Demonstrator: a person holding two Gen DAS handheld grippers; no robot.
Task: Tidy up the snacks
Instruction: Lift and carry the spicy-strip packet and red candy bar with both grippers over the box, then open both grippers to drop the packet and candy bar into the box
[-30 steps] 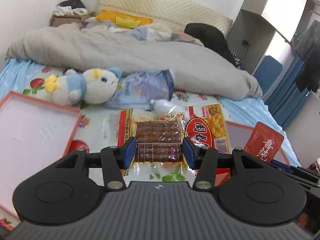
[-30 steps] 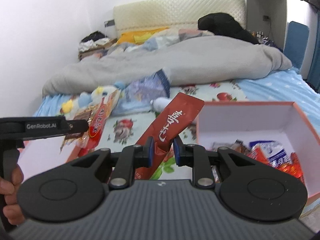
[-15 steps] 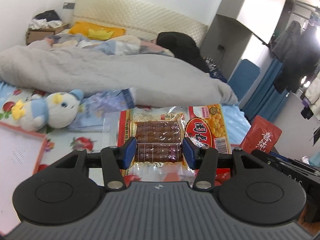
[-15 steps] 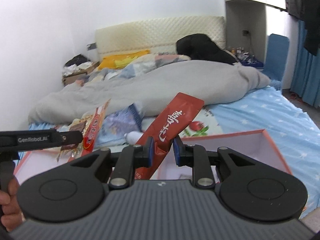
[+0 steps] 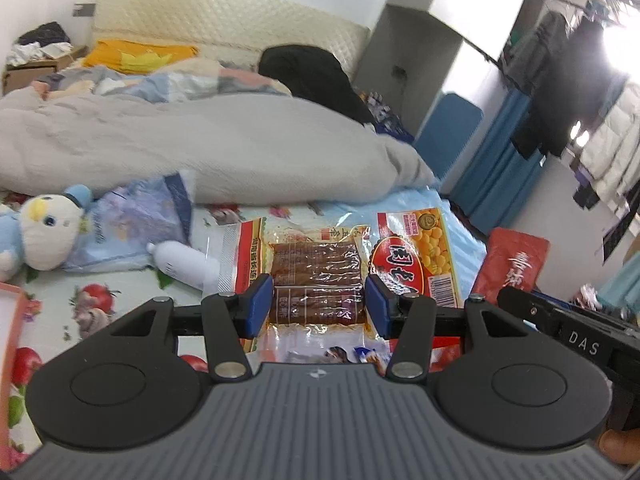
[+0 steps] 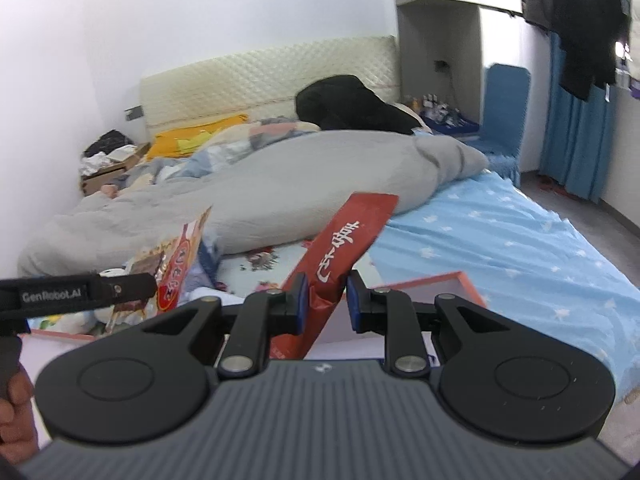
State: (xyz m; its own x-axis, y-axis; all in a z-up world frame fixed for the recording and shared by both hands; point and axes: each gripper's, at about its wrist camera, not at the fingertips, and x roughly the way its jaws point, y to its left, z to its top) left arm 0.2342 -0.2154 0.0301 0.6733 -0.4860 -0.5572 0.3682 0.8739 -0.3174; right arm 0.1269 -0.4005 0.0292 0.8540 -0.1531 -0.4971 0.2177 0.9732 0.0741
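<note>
the left tongs held a clear-windowed snack packet with brown strips inside, its blue pads pressed on either side of it, lifted above the bed. the right tongs gripped a long red sachet that stood tilted up and to the right between the pads. in the left view the same red sachet showed at the right edge, near the packet but apart from it.

the bed carried a sheet with a fruit and flower print on the near part and pale blue with white stars on the far side. a big grey duvet lay heaped across the middle, with a yellow pillow and a black bundle of cloth by the cream quilted headboard. a plush duck in blue, a bluish plastic bag and a small white bottle lay together on the sheet. an orange-rimmed white box sat just behind the right tongs; its contents could not be made out. blue curtains, a blue chair and dark clothes hanging stood at the room's right side, under white walls.
</note>
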